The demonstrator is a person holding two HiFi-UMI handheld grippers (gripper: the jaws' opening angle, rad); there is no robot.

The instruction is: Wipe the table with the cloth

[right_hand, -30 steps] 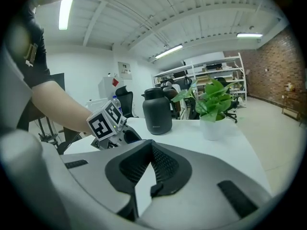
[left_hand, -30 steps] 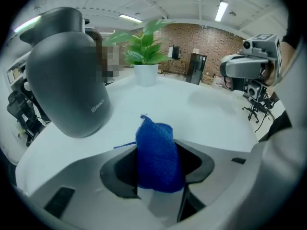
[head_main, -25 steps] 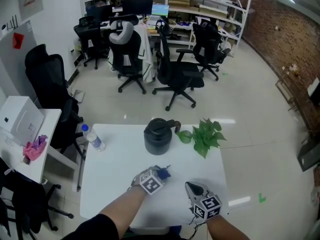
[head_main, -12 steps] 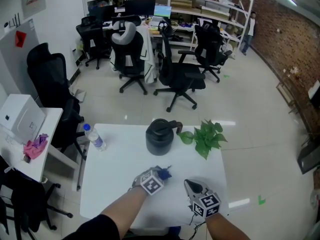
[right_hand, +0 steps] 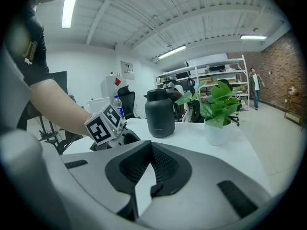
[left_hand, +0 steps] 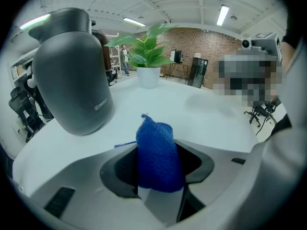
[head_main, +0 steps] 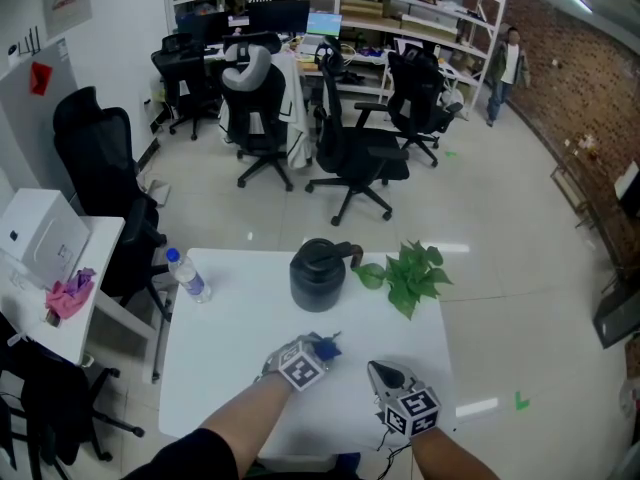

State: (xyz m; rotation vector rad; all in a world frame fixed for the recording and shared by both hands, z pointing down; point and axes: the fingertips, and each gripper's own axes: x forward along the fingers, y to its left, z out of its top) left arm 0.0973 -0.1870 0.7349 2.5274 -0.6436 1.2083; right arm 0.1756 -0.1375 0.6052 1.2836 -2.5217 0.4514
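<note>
Tabletop (head_main: 240,338), white and square, seen from above with a hand-held gripper at each near corner of the view. The left gripper (head_main: 316,349) points down toward the middle of the table, with its jaws partway apart and clamped on a blue cloth (left_hand: 157,152). The cloth is bunched into a narrow roll. Its long axis runs along the jaws, and its free end pokes out past the tips toward a dark grey insulated jug (head_main: 318,274). The cloth is therefore already at the left gripper's tip, low over the table. Whether it is pressed onto the surface cannot be told.

The right gripper (head_main: 385,376) sits just beside the left one, nearer the table's right edge. Its jaw tips look drawn together and nothing is between them. The left hand is the one placed to wipe. The widest bare stretch of table lies to its left, toward a plastic water bottle (head_main: 186,275) at the far left corner. The jug and a potted plant (head_main: 410,273) stand ahead and to the right.

Only the left gripper view shows the grip itself, with cloth filling the gap and a loose blue thread trailing left. Only the head view shows the whole layout and the free surface. The right gripper view adds the left forearm and marker cube in front of the jug.
</note>
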